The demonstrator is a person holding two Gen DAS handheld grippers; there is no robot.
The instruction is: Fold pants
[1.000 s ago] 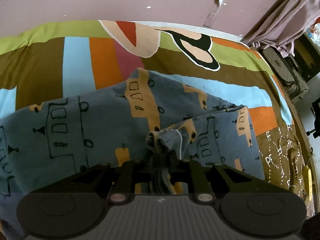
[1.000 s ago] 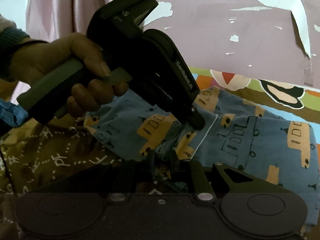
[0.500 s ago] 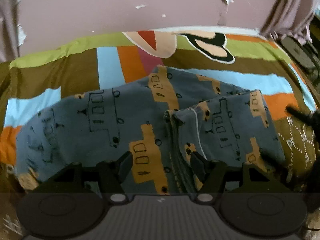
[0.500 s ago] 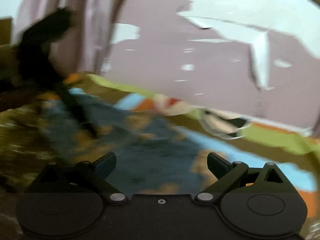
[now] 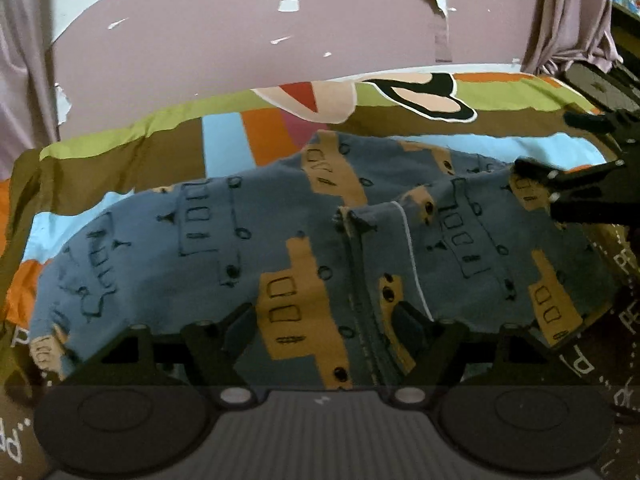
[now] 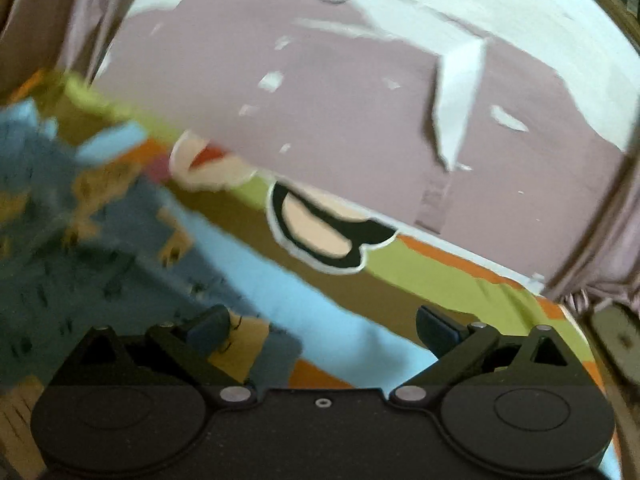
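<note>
Blue pants (image 5: pixel 280 240) printed with mustard buses lie folded over on a colourful bedspread (image 5: pixel 224 148); a doubled edge with white piping runs down the middle. My left gripper (image 5: pixel 324 328) hovers over their near edge. Its jaws are opening and the cloth lies under them, not pinched. In the blurred right wrist view, my right gripper (image 6: pixel 322 330) stands wide open over the light blue stripe of the bedspread (image 6: pixel 420 280). Nothing sits between its fingers, and the pants (image 6: pixel 80 240) lie off to its left. The right gripper (image 5: pixel 546 144) also shows at the pants' right end in the left wrist view.
A mauve wall (image 5: pixel 280 40) with peeling paint backs the bed. Mauve curtains (image 5: pixel 576 16) hang at the right, with dark furniture (image 5: pixel 600 84) below them at the bed's right edge. Brown patterned bedding (image 5: pixel 624 320) lies to the right of the pants.
Both grippers have let go of the bunched pants edge and opened. The left one has drawn back from the fold. The right one has swung to the right, off the pants.
</note>
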